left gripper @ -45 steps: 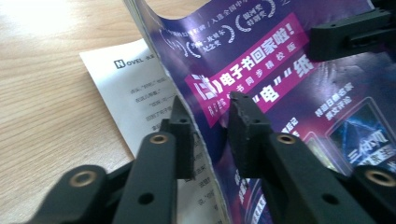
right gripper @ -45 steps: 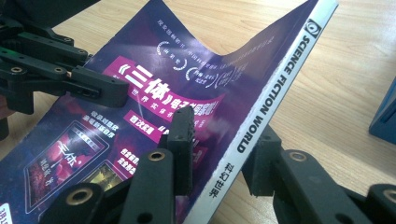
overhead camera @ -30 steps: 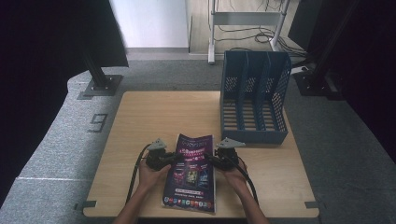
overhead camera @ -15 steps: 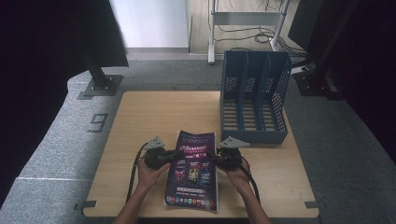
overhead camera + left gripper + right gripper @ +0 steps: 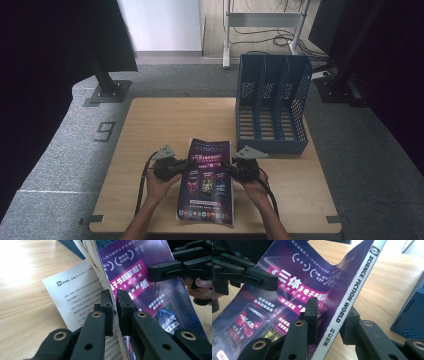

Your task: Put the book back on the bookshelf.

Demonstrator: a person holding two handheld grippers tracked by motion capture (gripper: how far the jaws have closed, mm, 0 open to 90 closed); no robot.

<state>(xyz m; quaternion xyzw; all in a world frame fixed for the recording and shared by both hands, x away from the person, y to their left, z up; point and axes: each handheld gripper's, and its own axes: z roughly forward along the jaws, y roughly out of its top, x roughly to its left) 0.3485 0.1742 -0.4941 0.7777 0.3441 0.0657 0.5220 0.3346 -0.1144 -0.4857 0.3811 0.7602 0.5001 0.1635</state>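
A purple-covered magazine (image 5: 207, 182) is held just above the wooden table (image 5: 150, 125) near its front edge, spine to the right. My left gripper (image 5: 191, 163) is shut on its open page edge; in the left gripper view the jaws (image 5: 114, 296) pinch the stacked pages beside the cover (image 5: 142, 272), and a loose white page (image 5: 75, 295) droops to the table. My right gripper (image 5: 226, 164) is shut on the spine side; in the right gripper view its jaws (image 5: 330, 310) straddle the white spine strip (image 5: 354, 290).
A blue three-slot file organizer (image 5: 272, 100) stands at the table's back right, just beyond the magazine's far edge, and its corner (image 5: 412, 312) appears in the right gripper view. Bare tabletop lies to the left and behind. Stand bases sit on the grey floor.
Both grippers have carried the magazine a little away from the person, toward the organizer, over the last second. The grip on both sides is unchanged.
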